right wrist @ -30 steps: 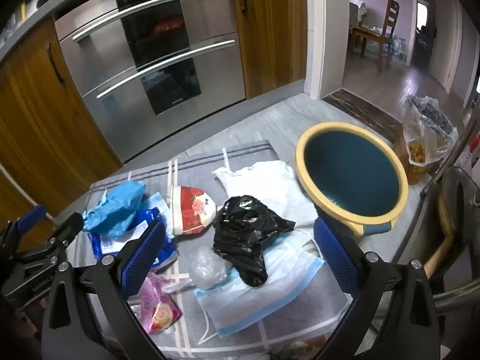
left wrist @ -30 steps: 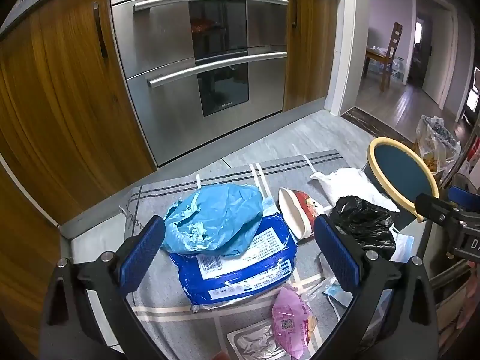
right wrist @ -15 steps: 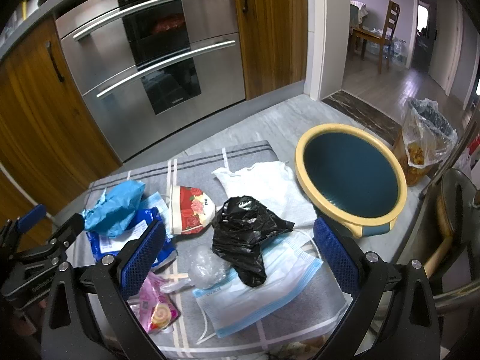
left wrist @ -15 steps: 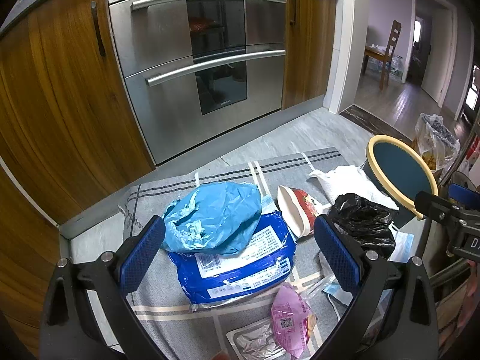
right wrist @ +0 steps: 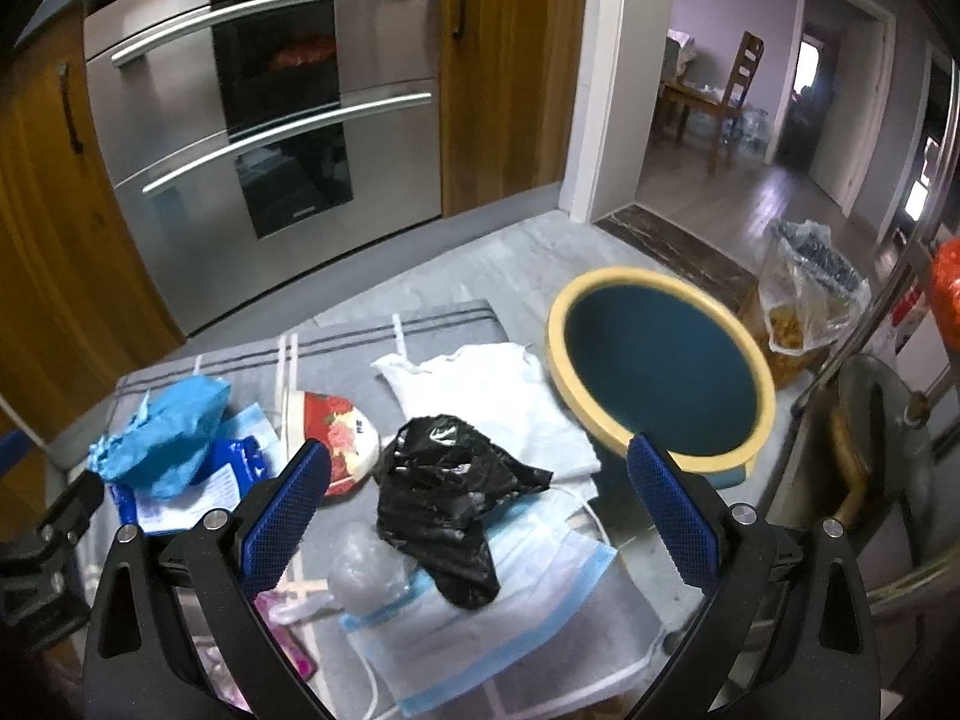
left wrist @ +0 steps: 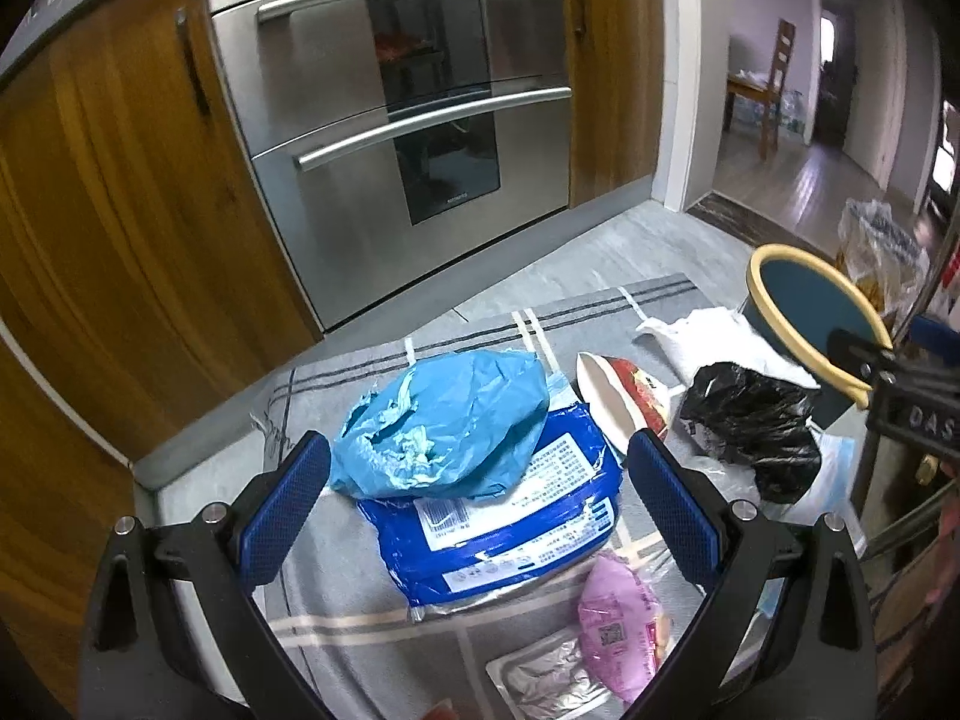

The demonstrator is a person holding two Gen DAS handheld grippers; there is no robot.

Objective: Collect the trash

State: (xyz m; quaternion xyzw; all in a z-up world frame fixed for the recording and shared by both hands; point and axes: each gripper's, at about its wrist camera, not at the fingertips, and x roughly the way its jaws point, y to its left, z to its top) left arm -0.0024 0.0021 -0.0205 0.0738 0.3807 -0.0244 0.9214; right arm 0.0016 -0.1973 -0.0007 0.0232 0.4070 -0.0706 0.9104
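Note:
Trash lies scattered on a grey mat. A crumpled light-blue bag rests on a blue-and-white wrapper. My left gripper hovers open above them, holding nothing. A pink packet and a foil wrapper lie nearer. My right gripper is open over a black plastic bag and a face mask. A red floral paper cup and white bag lie beyond. The blue bin with a yellow rim stands at the right.
A steel double oven and wooden cabinets stand behind the mat. A clear bag of food scraps sits right of the bin. A metal chair frame crowds the right edge. A doorway leads to a room with a wooden chair.
Both grippers drifted slightly; the right view has shifted a little closer to the black bag and bin. Nothing was grasped or moved.

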